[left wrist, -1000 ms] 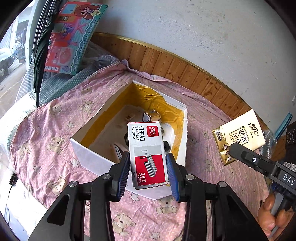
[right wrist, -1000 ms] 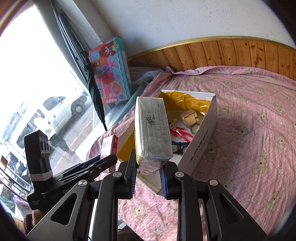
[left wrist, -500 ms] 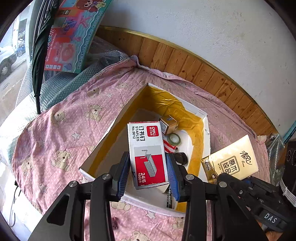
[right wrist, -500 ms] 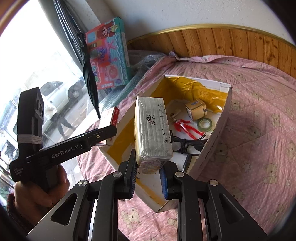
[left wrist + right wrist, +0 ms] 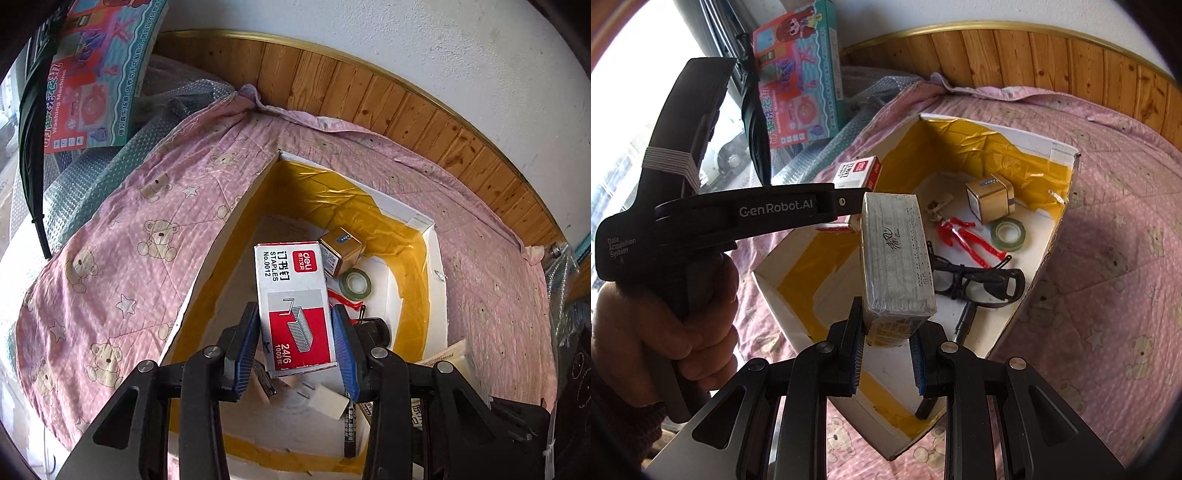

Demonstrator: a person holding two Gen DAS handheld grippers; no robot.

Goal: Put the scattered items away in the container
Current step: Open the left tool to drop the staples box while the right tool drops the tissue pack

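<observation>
a pink quilt (image 5: 122, 258) printed with bears and stars covers the surface, backed by wood panelling (image 5: 369, 99) and a white wall, with a toy washing-machine box (image 5: 798, 81) propped by the window. in the middle sits the open white container (image 5: 439, 266), its inner walls lined with yellow tape, already holding a small gold box (image 5: 990, 199), a roll of green tape (image 5: 1008, 234), a red figure (image 5: 964, 236), black glasses (image 5: 979, 280) and a white plug (image 5: 328, 400). the left gripper (image 5: 295, 343) has its jaws clamped on the sides of a staples box (image 5: 295, 302), a red-and-white carton whose long axis runs straight out from the jaws and whose far end hangs over the container's interior, above the floor and not touching it. the right gripper (image 5: 888, 354) has its jaws shut on the bottom end of a tissue pack (image 5: 895, 258), a grey-wrapped soft block, upright, long axis pointing away from the jaws, also poised over the container's near half. the left one looks slightly further inside the rim, so it seems the nearer to a release; each item appears to need only a short drop, ideally onto the bare floor on the yellow-wall side, away from the glasses.
</observation>
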